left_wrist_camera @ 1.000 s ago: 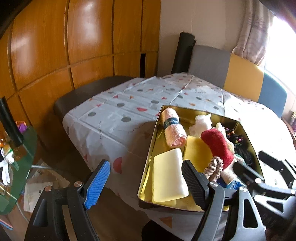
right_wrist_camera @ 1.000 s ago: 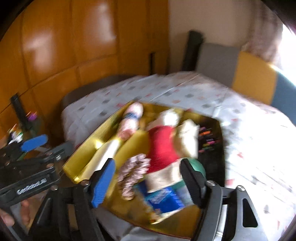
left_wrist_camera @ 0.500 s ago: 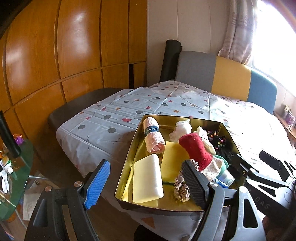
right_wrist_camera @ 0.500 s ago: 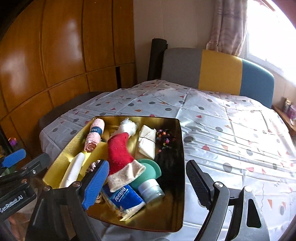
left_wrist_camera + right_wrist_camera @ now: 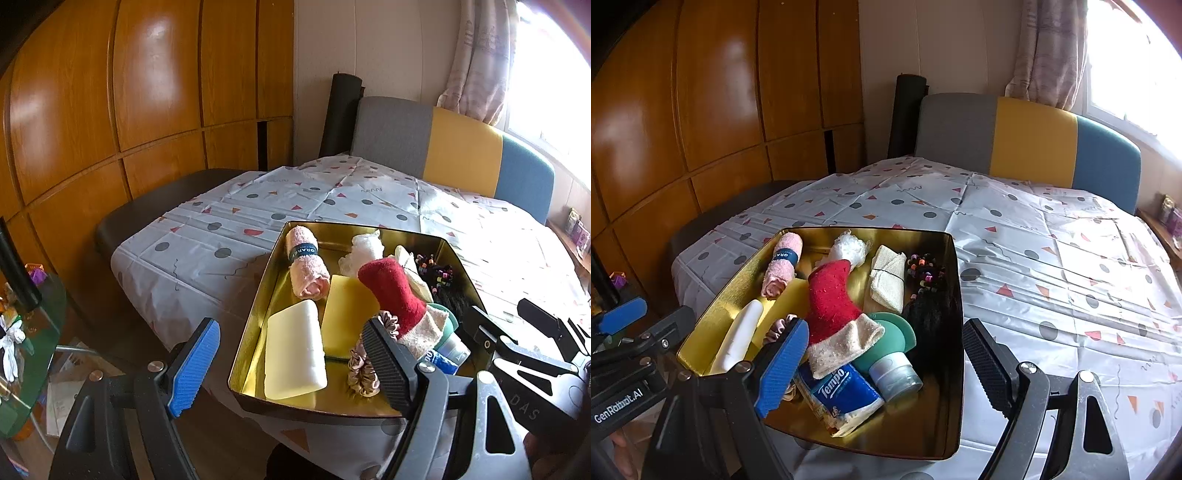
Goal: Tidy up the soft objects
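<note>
Gold metal tray (image 5: 934, 439) sits at the near edge of the desk (image 5: 1052, 266). Inside it, from its left wall rightward: a white foam block (image 5: 293, 350), a rolled pink towel (image 5: 781, 271), a red sock (image 5: 831, 299) across its middle, a folded cream cloth (image 5: 888, 278), black hair ties (image 5: 925, 273). Left claw (image 5: 291, 365) and right claw (image 5: 882, 365) both hover over its near rim, spread wide, gripping nothing.

Right tongs (image 5: 882, 363) agape, empty, over gold tray (image 5: 955, 332); red sock (image 5: 829, 299) inside.
</note>
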`<action>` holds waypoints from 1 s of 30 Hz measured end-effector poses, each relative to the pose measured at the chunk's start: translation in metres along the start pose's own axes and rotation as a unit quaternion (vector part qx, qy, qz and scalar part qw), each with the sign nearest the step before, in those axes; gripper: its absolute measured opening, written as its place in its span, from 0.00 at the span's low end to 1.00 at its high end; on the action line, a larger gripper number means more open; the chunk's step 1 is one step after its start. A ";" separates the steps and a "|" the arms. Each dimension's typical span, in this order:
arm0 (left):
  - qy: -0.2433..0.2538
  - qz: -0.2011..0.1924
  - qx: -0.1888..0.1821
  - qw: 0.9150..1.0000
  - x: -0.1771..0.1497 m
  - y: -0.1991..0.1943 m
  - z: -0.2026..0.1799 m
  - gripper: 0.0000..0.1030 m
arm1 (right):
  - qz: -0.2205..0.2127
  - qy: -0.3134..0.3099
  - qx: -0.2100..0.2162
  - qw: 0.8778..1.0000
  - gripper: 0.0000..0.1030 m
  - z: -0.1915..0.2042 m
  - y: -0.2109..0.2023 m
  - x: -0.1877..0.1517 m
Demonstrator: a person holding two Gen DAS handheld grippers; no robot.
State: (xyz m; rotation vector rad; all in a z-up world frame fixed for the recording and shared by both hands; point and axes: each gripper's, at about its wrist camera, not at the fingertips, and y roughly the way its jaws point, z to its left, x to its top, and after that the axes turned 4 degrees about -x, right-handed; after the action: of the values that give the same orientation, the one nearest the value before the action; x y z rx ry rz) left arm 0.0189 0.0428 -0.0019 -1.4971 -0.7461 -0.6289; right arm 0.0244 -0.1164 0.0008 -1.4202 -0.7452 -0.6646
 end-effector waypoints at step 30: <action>-0.002 0.004 0.001 1.000 -0.003 0.002 0.001 0.79 | 0.002 0.005 0.001 1.000 0.83 -0.001 0.001 -0.001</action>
State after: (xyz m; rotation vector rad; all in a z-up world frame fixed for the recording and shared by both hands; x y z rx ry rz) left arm 0.0189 0.0437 -0.0056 -1.4995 -0.7435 -0.6179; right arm 0.0240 -0.1170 -0.0006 -1.4158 -0.7357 -0.6674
